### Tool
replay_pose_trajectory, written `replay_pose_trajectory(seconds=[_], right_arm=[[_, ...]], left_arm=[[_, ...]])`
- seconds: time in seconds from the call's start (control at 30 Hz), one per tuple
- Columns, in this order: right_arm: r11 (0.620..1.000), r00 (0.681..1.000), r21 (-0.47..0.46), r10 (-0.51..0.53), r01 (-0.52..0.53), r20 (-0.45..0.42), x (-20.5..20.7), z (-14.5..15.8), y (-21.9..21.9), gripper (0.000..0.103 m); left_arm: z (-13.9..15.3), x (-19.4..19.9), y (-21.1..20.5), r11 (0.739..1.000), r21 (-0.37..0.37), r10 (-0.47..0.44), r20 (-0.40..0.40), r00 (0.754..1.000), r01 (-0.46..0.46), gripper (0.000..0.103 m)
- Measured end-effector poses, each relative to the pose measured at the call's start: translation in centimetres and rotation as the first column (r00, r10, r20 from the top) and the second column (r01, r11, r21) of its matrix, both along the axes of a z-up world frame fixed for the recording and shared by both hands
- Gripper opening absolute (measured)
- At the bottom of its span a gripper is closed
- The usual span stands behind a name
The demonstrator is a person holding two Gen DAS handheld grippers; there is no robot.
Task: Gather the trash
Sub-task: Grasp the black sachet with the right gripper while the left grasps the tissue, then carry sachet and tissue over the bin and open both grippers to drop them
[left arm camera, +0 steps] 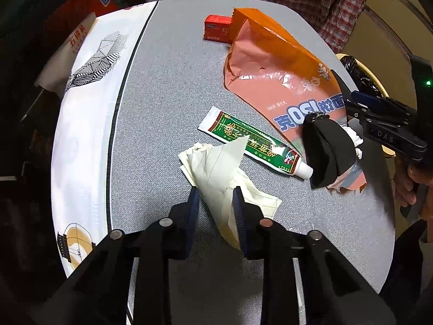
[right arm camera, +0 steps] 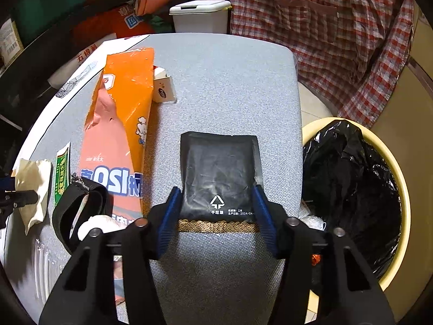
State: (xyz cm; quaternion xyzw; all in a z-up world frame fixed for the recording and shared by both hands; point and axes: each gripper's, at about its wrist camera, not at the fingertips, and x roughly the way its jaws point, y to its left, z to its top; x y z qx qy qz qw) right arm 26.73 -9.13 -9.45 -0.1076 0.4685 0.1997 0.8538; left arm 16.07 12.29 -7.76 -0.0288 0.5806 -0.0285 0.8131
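At the bottom of each frame, left hand-held gripper [left arm camera: 215, 201] pinches crumpled tissue [left arm camera: 216, 168]; right hand-held gripper [right arm camera: 217, 214] clamps a black sachet [right arm camera: 219, 173] on the grey surface [right arm camera: 232, 81].

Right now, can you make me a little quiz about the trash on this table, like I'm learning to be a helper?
1. True or false: the left gripper has its jaws around the crumpled paper.
2. What lies between the right gripper's jaws? A) the green tube B) the black packet C) the orange bag
3. Fill in: the yellow bin beside the table is lined with a ____ plastic bag.

Key: 1. True, and the paper sits pinched between them. 2. B; the blue pads stand at its two sides. 3. Black.
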Motion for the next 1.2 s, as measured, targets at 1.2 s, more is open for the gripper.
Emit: replay_pose_trajectory(seconds=[1.2], right_arm=[[0.982, 0.960, 0.191, -0.060, 0.007, 0.273, -5.0, 9.8, -5.2, 0.002]], left_arm=[[8.4, -0.5, -0.7, 0.997, 0.029, 0.052, 0.369, 0.928, -0.067, 0.006]])
